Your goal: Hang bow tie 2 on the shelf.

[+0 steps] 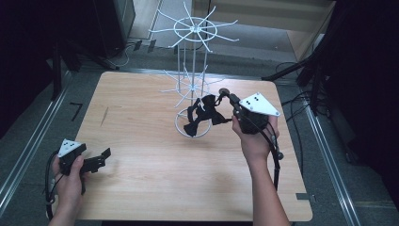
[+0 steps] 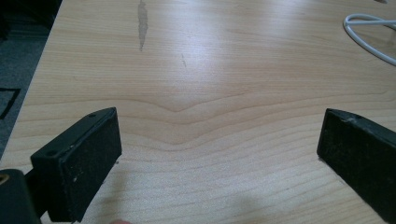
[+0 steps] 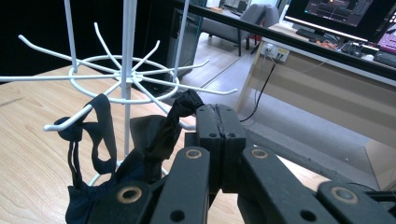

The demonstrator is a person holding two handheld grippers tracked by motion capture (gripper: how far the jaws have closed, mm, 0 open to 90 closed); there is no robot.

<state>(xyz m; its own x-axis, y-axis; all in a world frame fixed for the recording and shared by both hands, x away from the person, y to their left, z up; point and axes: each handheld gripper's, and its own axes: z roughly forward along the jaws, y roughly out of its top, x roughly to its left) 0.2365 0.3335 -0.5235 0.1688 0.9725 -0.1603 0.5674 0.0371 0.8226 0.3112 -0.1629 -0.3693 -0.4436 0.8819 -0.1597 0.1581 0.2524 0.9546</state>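
While the right tool (image 3: 217, 122) is clamping the black fabric strap (image 3: 161, 135) beside the white wire rack (image 1: 193, 33) at frame centre, its loop is catching a lower prong and could snag or slip off. The left tool (image 2: 219, 154) is gaping empty over the tabletop (image 1: 141, 155), lower left.

White rack (image 1: 192, 84) (prongs splayed) blocks mid-table (image 1: 141, 155); foreground open.
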